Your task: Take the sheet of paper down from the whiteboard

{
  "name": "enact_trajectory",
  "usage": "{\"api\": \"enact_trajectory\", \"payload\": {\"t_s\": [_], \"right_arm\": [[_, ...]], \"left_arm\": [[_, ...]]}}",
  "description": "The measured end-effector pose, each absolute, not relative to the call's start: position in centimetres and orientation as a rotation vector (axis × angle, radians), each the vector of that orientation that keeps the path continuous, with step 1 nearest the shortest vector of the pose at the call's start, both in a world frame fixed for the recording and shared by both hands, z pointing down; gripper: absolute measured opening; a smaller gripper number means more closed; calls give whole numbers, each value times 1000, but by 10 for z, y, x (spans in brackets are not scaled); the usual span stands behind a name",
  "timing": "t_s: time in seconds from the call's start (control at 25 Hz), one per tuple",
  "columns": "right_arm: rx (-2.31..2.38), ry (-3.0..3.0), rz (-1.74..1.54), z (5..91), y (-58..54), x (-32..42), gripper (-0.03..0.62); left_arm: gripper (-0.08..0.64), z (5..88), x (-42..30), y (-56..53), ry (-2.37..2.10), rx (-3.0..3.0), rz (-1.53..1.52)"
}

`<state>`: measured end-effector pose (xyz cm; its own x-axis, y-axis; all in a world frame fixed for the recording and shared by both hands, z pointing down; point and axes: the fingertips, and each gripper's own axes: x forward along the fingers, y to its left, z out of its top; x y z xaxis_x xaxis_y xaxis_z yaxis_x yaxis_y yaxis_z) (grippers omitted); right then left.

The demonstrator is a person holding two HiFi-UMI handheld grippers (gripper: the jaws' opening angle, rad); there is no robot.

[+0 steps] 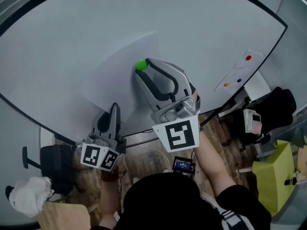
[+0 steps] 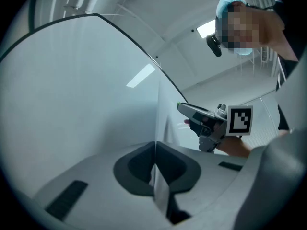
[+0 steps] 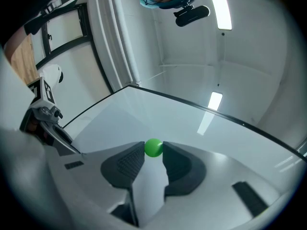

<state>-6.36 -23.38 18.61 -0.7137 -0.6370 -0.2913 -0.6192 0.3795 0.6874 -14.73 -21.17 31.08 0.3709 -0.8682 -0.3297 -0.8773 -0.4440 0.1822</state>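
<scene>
Your right tongs [image 3: 153, 153] clamp the round green magnet [image 1: 141, 64] that pins the white sheet of paper [image 1: 120, 75] to the white whiteboard [image 1: 72, 32]. Your left tongs [image 2: 154, 162] pinch the sheet's near edge. Once the magnet lifts, that thin pinch could slip or tear.

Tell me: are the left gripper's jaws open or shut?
Shut on the sheet of paper: the left gripper view shows the left gripper with pads closed together on its edge.
</scene>
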Motion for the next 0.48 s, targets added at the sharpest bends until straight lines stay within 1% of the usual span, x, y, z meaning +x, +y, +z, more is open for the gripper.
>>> {"api": "enact_trajectory", "payload": {"t_s": [0.2,0.48], "right_arm": [[1211,-2630,-1230,188,-222,-52,115],[1271,-2730,-1072,201,-208,-36,115]], "left_arm": [[9,303,-150,-191,1671,-2531,607],[9,298,-149,-168,1742,-2409,550]]}}
